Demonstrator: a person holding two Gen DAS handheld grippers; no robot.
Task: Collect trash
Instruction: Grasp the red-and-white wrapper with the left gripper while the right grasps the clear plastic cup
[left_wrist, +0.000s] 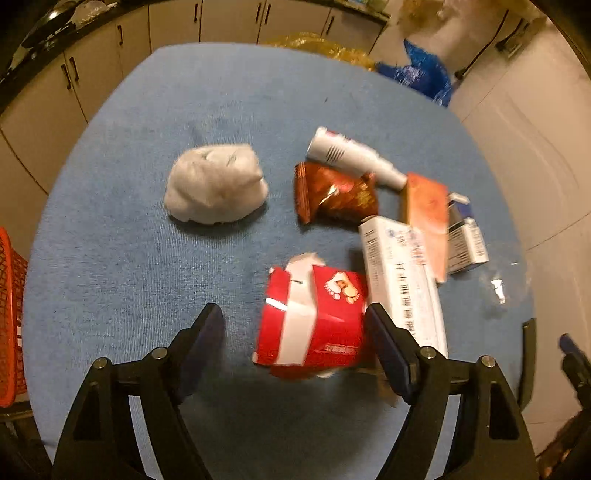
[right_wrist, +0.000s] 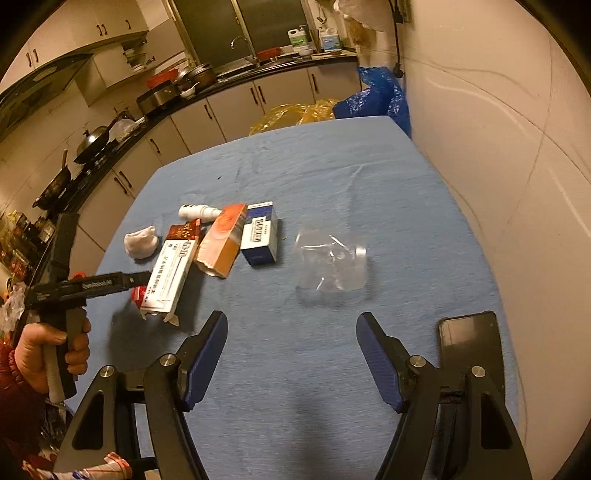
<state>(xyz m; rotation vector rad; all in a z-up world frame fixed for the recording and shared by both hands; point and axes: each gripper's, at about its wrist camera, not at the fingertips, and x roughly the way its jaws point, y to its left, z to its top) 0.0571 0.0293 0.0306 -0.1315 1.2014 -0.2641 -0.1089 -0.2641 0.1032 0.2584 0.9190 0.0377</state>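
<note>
Kitchen cabinets and a dark worktop run behind a table (right_wrist: 424, 229) spread with blue cloth, where the trash lies scattered. Nearest the left gripper (left_wrist: 295, 325) sits a torn red box (left_wrist: 314, 321), between wide-open jaws that do not appear to press on it; one jaw stands right against the box's edge, the other well clear. Just beside it lie a long white box (left_wrist: 402, 280), an orange carton (left_wrist: 424, 218), a brown foil wrapper (left_wrist: 332, 194), a white tube (left_wrist: 351, 155) and a small blue-and-white box (left_wrist: 465, 236), with a crumpled white wad (left_wrist: 216, 182) lying apart. The right gripper (right_wrist: 291, 332) hangs with jaws wide and empty over bare cloth, short of a clear plastic container (right_wrist: 332, 262); a dark phone (right_wrist: 469, 343) lies close by its right jaw. Closing off-centre could likely shove the red box sideways or catch the white box touching it. The torn, flimsy card may crumple and slip. The see-through container is hard to judge and might skid away, and the phone risks being swept up with the rubbish.
</note>
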